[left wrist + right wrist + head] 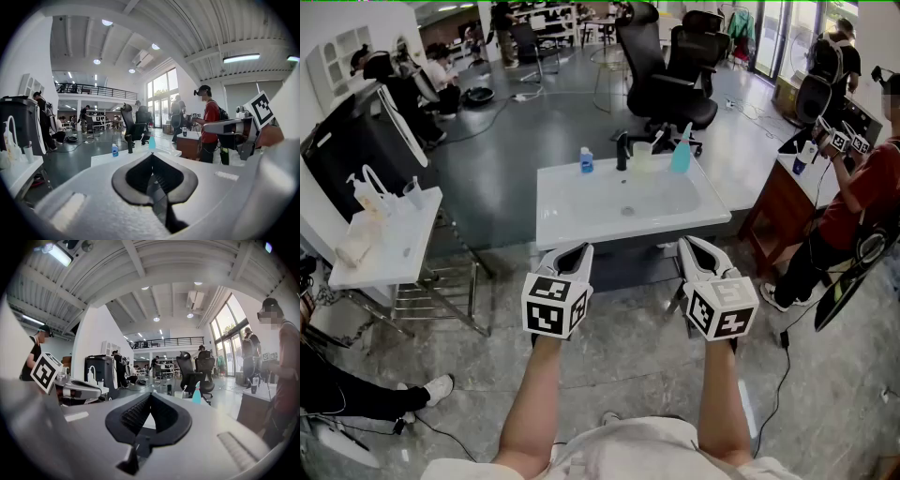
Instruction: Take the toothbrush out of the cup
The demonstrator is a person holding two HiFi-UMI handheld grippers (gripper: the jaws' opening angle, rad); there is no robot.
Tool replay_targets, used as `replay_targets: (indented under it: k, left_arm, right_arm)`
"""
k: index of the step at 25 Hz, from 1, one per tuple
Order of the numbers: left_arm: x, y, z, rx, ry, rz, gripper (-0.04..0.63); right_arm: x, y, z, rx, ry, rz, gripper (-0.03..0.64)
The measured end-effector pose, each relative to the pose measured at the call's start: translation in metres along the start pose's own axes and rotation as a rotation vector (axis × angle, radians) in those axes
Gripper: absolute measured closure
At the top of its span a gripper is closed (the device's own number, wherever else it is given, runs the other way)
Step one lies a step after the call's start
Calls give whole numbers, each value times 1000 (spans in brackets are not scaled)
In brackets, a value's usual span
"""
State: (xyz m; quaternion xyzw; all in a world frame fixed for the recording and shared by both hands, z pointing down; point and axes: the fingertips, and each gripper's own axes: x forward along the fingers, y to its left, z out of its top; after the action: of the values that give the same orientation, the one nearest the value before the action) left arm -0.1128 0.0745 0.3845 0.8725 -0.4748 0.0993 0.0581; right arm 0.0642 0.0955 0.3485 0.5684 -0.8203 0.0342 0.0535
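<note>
A pale translucent cup (642, 157) with a white toothbrush (656, 142) leaning in it stands at the back edge of the white sink table (572, 220), between a black faucet (622, 150) and a teal spray bottle (681, 152). Both grippers hover side by side before the table's near edge, well short of the cup. My left gripper (574, 255) is shut with nothing in it, and so is my right gripper (696, 251). In the right gripper view the cup (180, 393) shows small, far beyond the closed tips (151, 394). In the left gripper view the jaws (151, 154) meet.
A small blue bottle (586, 161) stands left of the faucet. A white side table (389, 258) with bottles is at the left. Black office chairs (675, 66) stand behind the sink. A person in a red shirt (862, 192) is beside a wooden cabinet (773, 211) at the right.
</note>
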Motion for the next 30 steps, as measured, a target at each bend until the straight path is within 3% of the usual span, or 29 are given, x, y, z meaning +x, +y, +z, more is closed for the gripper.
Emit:
replay_targets:
  k: [18, 30]
  left_arm:
    - [24, 13, 2, 11, -2, -10, 594]
    - [90, 37, 11, 23, 12, -9, 594]
  right_arm:
    - [28, -7, -13, 11, 33, -15, 574]
    - [98, -38, -11, 21, 24, 18, 543]
